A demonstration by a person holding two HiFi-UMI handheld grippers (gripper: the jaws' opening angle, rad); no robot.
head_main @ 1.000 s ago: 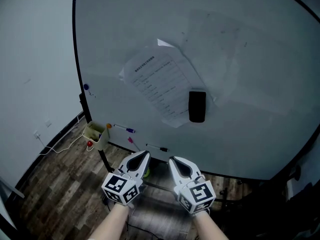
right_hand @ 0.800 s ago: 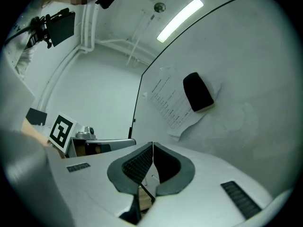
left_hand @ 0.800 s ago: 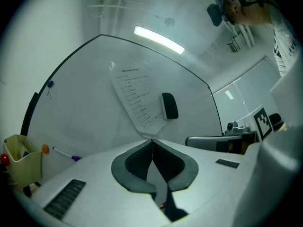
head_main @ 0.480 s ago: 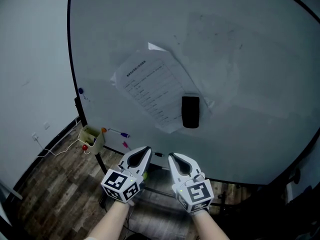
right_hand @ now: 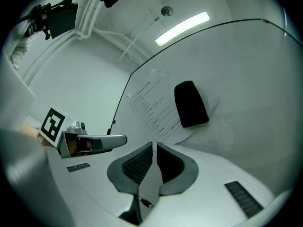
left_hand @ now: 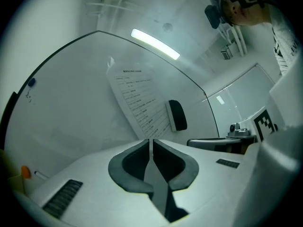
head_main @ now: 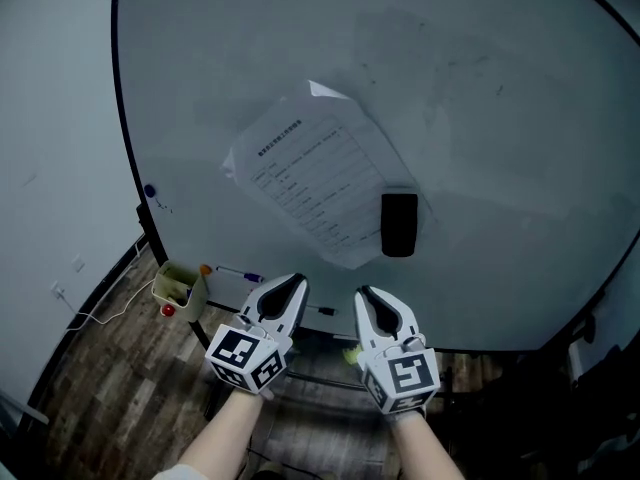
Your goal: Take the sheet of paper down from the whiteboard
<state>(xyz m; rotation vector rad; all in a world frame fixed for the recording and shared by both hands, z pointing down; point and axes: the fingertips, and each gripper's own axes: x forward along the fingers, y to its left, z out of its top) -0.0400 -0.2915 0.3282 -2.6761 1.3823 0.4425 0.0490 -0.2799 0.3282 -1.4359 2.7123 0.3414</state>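
A printed sheet of paper (head_main: 315, 176) hangs tilted on the whiteboard (head_main: 500, 88), its top corner curling away. A black eraser (head_main: 399, 224) sits over the sheet's lower right corner. Both show again in the left gripper view, paper (left_hand: 137, 100) and eraser (left_hand: 178, 115), and in the right gripper view, paper (right_hand: 154, 109) and eraser (right_hand: 190, 103). My left gripper (head_main: 296, 285) and right gripper (head_main: 365, 296) are side by side below the sheet, apart from the board. Both are shut with nothing between the jaws.
A marker (head_main: 240, 274) and another pen lie on the board's ledge. A small box (head_main: 179, 288) with bits in it hangs at the board's lower left. A blue magnet (head_main: 149, 191) sits near the left edge. Wooden floor (head_main: 110, 368) lies below, with a cable along the wall.
Both grippers have risen toward the lower edge of the sheet, still shut. The view has shifted, so the board and paper sit a little differently in frame.
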